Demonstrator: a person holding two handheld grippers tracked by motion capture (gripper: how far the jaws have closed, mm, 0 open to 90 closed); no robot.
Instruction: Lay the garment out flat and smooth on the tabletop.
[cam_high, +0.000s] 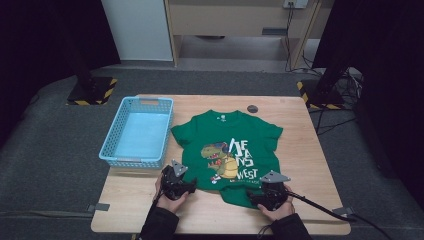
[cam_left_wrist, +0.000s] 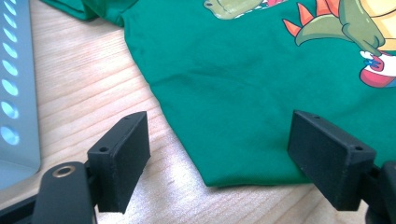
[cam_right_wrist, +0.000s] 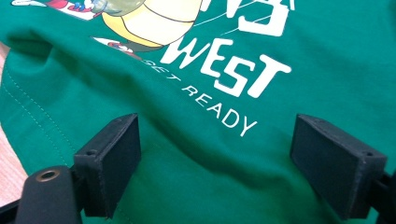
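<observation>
A green shirt (cam_high: 230, 150) is lying flat on the desk (cam_high: 125, 195), just beside a blue basket (cam_high: 136, 131). The left gripper (cam_left_wrist: 219, 154) is sitting wide open over the shirt's bottom corner, holding nothing. The right gripper (cam_right_wrist: 217, 163) is sitting wide open over the shirt's bottom edge, holding nothing.

Your T-shirt (cam_high: 227, 150): green, printed with a yellow-bellied green dinosaur with orange spikes, and white lettering. Your basket (cam_high: 137, 131): light blue, perforated walls. Your desk (cam_high: 300, 150): pale wood grain. Your claws (cam_left_wrist: 224, 154): black.
</observation>
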